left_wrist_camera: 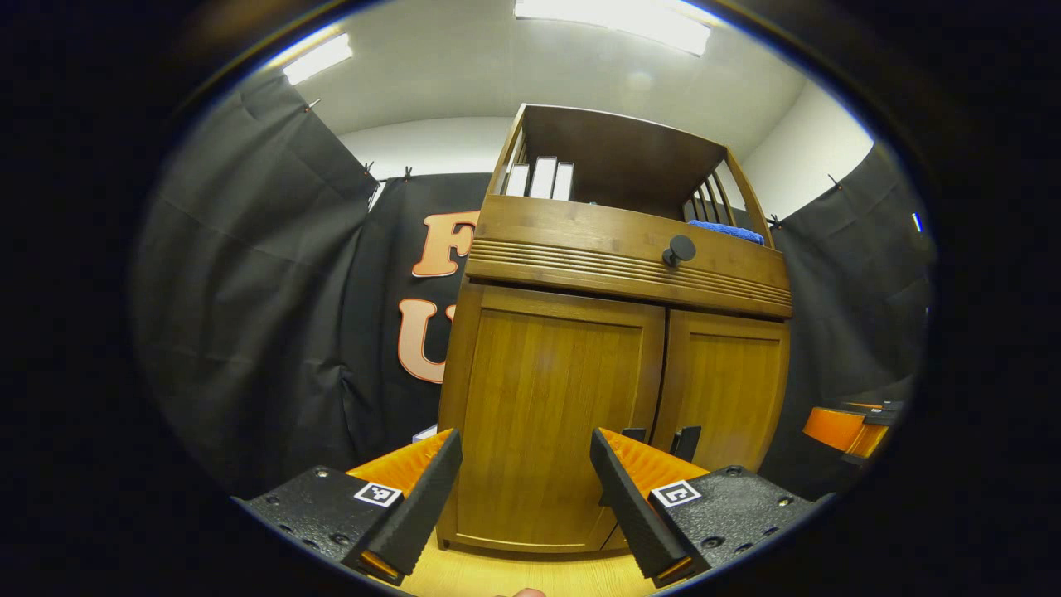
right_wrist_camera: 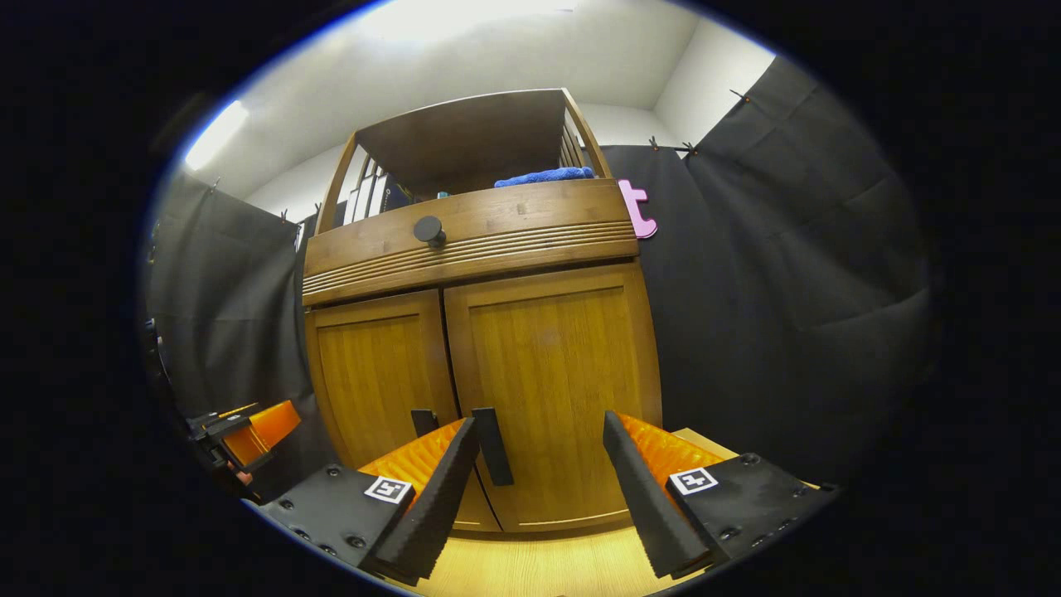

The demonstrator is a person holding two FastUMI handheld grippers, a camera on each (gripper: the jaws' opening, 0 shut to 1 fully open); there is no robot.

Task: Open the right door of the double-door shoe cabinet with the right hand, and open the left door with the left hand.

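Note:
The wooden shoe cabinet [left_wrist_camera: 613,249] stands in front of me with both doors closed. In the left gripper view, the left door [left_wrist_camera: 551,398] lies straight ahead between the fingers of my open left gripper [left_wrist_camera: 526,502], a short way off. The door's black handle [left_wrist_camera: 634,433] peeks over the right finger [left_wrist_camera: 626,497]. In the right gripper view, my open right gripper [right_wrist_camera: 539,497] faces the right door [right_wrist_camera: 551,365]. That door's black handle [right_wrist_camera: 493,448] sits just beside the gripper's left finger [right_wrist_camera: 431,497]. Neither gripper holds anything.
A drawer with a round black knob [left_wrist_camera: 680,249] runs above the doors. The open shelf on top holds white books [left_wrist_camera: 540,178] and a blue cloth [right_wrist_camera: 543,176]. Black cloth walls flank the cabinet. It stands on a light wooden floor [right_wrist_camera: 547,564].

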